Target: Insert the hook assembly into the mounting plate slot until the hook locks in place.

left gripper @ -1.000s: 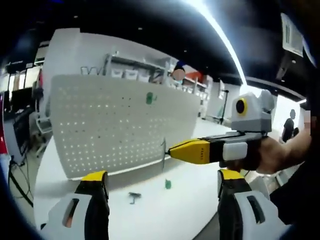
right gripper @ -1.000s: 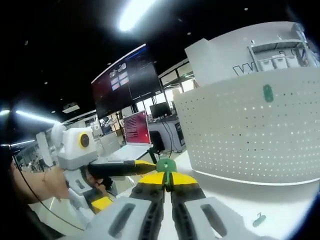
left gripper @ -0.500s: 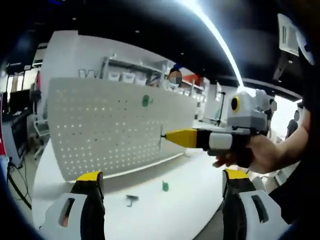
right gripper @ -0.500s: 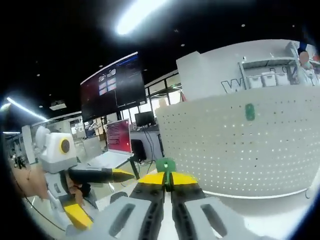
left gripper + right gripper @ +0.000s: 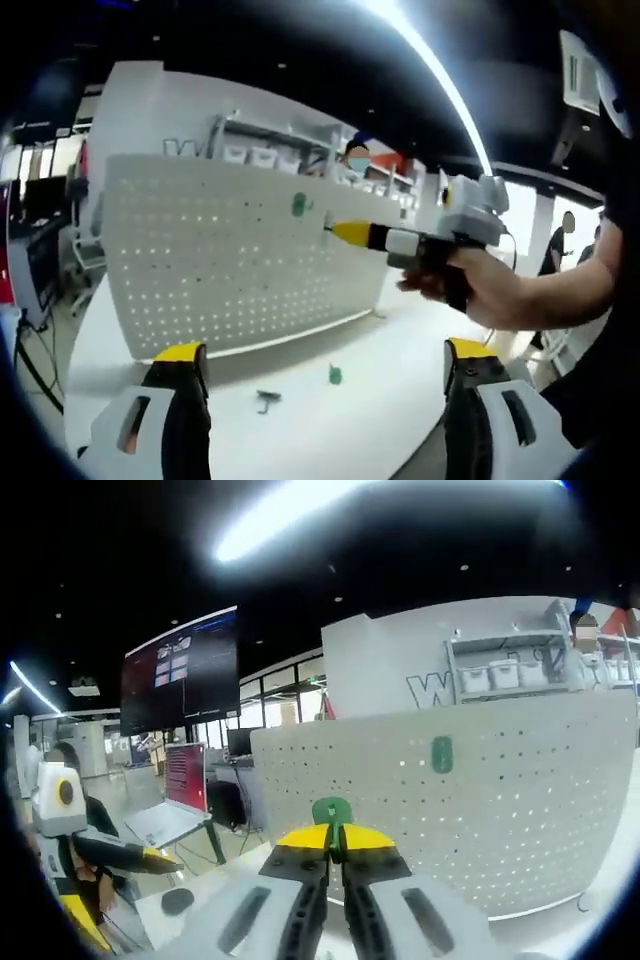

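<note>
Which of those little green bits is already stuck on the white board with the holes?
Find the big white pegboard standing upright on the white table. High on its face, near the right end, sits a small green hook. Another green piece and a dark piece lie flat on the table; this one is mounted on the board.

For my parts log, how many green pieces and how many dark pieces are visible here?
Green pieces: 3, pegboard hook, table piece, held piece in right tool
Dark pieces: 1, dark clip on table
Total: 4
</note>
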A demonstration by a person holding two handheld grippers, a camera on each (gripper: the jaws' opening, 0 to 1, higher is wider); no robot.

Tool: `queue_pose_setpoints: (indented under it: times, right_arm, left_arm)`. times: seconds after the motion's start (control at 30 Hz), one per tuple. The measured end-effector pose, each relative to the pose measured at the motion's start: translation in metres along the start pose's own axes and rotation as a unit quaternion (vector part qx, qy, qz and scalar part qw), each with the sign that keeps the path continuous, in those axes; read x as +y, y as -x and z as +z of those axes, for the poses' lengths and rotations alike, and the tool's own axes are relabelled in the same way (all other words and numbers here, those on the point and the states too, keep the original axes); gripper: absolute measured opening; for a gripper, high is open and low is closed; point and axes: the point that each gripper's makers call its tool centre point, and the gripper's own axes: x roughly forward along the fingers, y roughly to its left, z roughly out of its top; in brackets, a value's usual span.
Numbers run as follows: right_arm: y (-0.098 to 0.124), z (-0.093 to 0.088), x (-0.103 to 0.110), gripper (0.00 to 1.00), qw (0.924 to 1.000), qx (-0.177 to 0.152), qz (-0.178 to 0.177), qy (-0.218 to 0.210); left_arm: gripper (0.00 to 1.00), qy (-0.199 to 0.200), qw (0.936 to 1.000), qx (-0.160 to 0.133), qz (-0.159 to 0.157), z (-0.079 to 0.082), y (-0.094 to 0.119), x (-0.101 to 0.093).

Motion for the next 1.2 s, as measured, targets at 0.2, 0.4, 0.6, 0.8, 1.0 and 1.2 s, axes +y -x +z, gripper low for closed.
queue_pose_setpoints:
  times: [0.2, 0.4, 0.6, 0.8, 1.0, 1.2]
  right_arm:
    - [-0.010, 0.011, -0.030, 0.00, 0.9994, -0.013, -0.031, 0.010]
    - [-0.021, 0.021, -0.060, 0.00, 0.9979, -0.024, -0.057, 0.017]
    - [-0.028, 0.030, -0.078, 0.00, 0.9963, -0.038, -0.076, 0.010]
    - [-0.035, 0.034, -0.091, 0.00, 0.9949, -0.044, -0.091, 0.008]
    - [-0.044, 0.038, -0.106, 0.00, 0.9929, -0.046, -0.110, 0.009]
    - [-0.054, 0.037, -0.124, 0.00, 0.9907, -0.040, -0.130, -0.003]
  left_arm:
    - [0.98, 0.003, 1.0000, 0.003, 0.006, -0.002, 0.000, 0.006]
    - [0.97, 0.003, 0.9999, 0.006, 0.009, -0.002, -0.001, 0.010]
    - [0.98, 0.006, 0.9999, 0.010, 0.003, -0.006, -0.003, 0.009]
    - [0.98, 0.012, 0.9997, 0.020, -0.001, -0.009, -0.005, 0.009]
    - [0.98, 0.009, 0.9999, 0.011, -0.003, 0.001, -0.005, 0.009]
    - [0.96, 0.011, 0.9998, 0.015, 0.003, -0.002, -0.004, 0.014]
